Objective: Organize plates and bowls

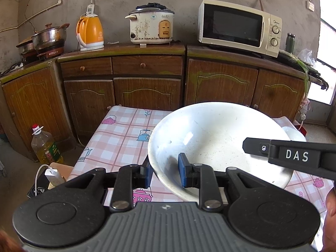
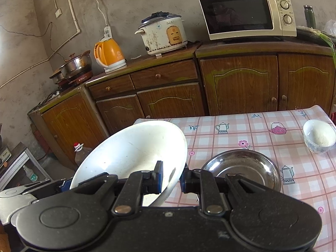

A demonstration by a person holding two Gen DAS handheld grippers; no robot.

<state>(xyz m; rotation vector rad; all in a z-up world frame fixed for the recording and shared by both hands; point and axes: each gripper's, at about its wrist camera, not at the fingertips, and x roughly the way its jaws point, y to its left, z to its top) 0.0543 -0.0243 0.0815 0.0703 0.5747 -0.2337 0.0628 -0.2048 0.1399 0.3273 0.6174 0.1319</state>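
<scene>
A large white bowl [image 1: 210,130] [image 2: 130,147] is held tilted above the pink checked table [image 1: 121,138] [image 2: 262,138], gripped from both sides. My left gripper [image 1: 166,172] is shut on its near rim, one blue pad inside and one outside. My right gripper [image 2: 171,177] is shut on the opposite rim in the same way. One right gripper finger [image 1: 258,147] reaches over the bowl from the right. A steel dish [image 2: 241,168] lies on the table just right of the white bowl. A small white bowl [image 2: 319,135] [image 1: 294,133] stands near the table's far right edge.
Wooden cabinets [image 1: 147,92] run along the wall behind the table, carrying a microwave [image 1: 239,27], a rice cooker [image 1: 151,27], an orange kettle [image 1: 90,31] and a steel pot [image 1: 50,35]. An oil bottle [image 1: 45,147] stands on the floor left of the table.
</scene>
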